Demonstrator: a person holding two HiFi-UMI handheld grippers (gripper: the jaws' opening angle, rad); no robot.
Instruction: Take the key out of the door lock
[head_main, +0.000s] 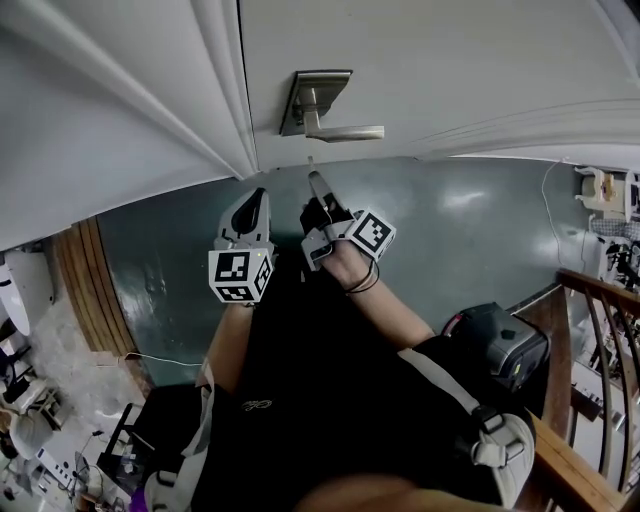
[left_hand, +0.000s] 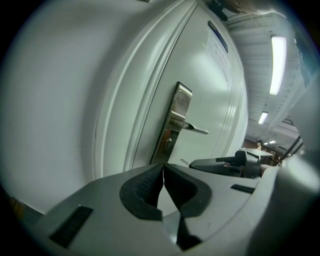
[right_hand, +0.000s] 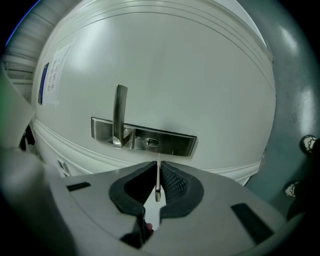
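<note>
A brushed-metal lock plate (head_main: 312, 95) with a lever handle (head_main: 345, 132) sits on the white door (head_main: 450, 70). My right gripper (head_main: 316, 185) is shut on a thin metal key (right_hand: 158, 176). The key blade sticks out past the jaws and stands clear of the keyhole (right_hand: 151, 142), a short way in front of it. In the left gripper view, the key tip (left_hand: 185, 162) shows apart from the plate (left_hand: 175, 122). My left gripper (head_main: 257, 197) hangs beside the right one, left of the plate. Its jaws are shut with nothing between them (left_hand: 163, 167).
The door frame moulding (head_main: 225, 110) runs left of the lock. Below is a dark green floor (head_main: 470, 230). A wooden stair railing (head_main: 600, 340) stands at the right, with a black bag (head_main: 495, 345) beside it. Clutter lies at the lower left (head_main: 40, 450).
</note>
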